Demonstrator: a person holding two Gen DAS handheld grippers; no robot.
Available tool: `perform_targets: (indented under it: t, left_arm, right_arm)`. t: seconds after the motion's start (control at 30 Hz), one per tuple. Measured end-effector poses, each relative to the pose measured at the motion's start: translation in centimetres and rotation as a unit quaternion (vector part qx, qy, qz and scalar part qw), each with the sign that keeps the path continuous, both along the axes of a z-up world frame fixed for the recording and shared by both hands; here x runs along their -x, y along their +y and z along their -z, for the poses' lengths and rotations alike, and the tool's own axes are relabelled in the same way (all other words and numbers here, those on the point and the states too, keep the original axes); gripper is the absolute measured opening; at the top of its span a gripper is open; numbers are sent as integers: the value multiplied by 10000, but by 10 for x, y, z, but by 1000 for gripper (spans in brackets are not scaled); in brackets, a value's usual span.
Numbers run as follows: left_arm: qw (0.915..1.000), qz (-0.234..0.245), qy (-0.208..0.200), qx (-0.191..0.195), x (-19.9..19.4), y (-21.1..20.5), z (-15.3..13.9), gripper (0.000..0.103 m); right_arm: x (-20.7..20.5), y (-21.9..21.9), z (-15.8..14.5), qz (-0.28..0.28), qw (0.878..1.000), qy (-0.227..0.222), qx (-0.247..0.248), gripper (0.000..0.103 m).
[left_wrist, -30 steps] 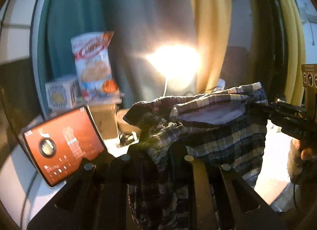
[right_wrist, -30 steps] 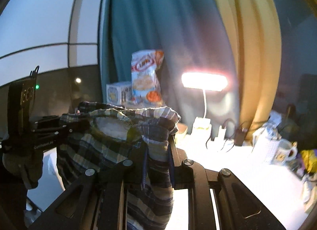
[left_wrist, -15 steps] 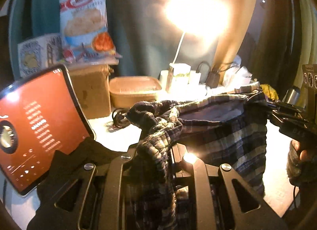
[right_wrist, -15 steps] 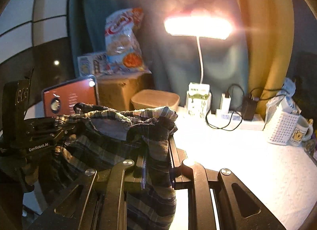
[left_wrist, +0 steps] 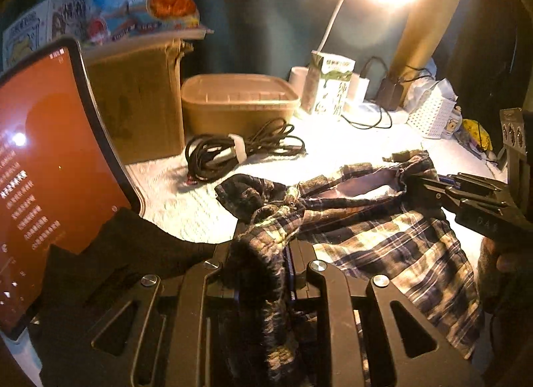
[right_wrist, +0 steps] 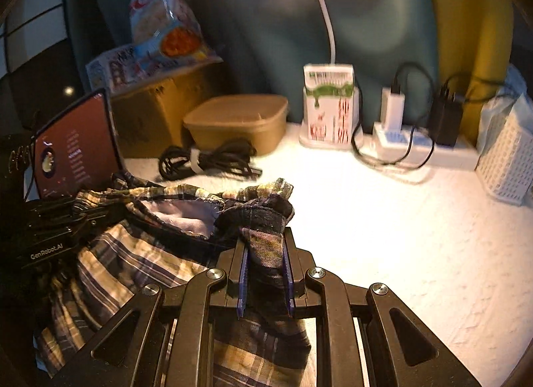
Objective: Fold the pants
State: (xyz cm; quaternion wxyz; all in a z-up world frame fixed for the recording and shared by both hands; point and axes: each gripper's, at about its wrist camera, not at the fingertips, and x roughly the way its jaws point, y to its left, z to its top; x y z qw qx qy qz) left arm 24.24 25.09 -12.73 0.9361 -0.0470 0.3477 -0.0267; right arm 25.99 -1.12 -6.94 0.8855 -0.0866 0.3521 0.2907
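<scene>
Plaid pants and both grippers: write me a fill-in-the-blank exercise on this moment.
1. Both grippers are shut on the ____ pants.
2. The coiled black cable lies in front of the lidded ____ container.
3. The left gripper and the right gripper each pinch a corner of the ____.

Missing words: plaid; brown; waistband
</scene>
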Motion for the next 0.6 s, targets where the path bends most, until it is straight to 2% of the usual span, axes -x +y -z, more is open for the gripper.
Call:
perform_targets:
  t: [0.3, 0.33, 0.37, 0.4, 0.43, 0.47, 0.6]
  left_arm:
    - [9998, -70, 165, 109, -8, 9, 12, 25]
    - [9997, -80, 179, 121, -8, 10, 13, 25]
    - [9997, -90, 194, 124, -8, 11, 13, 26]
    - [9997, -93, 203, 118, -8, 12, 13, 26]
    - [9997, -94, 212, 115, -8, 12, 13, 27]
    - [9996, -96, 221, 111, -7, 13, 12, 28]
    - [9996, -163, 198, 113, -4, 12, 7, 29]
  right_arm:
    - [-18, 1, 26, 183, 9989, 415, 98, 18]
    - [-20, -1, 28, 225, 9985, 489, 78, 24]
    - [-22, -2, 29, 293, 9982, 518, 79, 38]
    - [-26, -5, 30, 409, 9976, 558, 84, 46]
    - [-29, -9, 31, 518, 9968, 598, 65, 62]
    - [-34, -15, 31, 659, 9956, 662, -4, 69]
    - [-39, -27, 30, 815, 9945, 653, -26, 70]
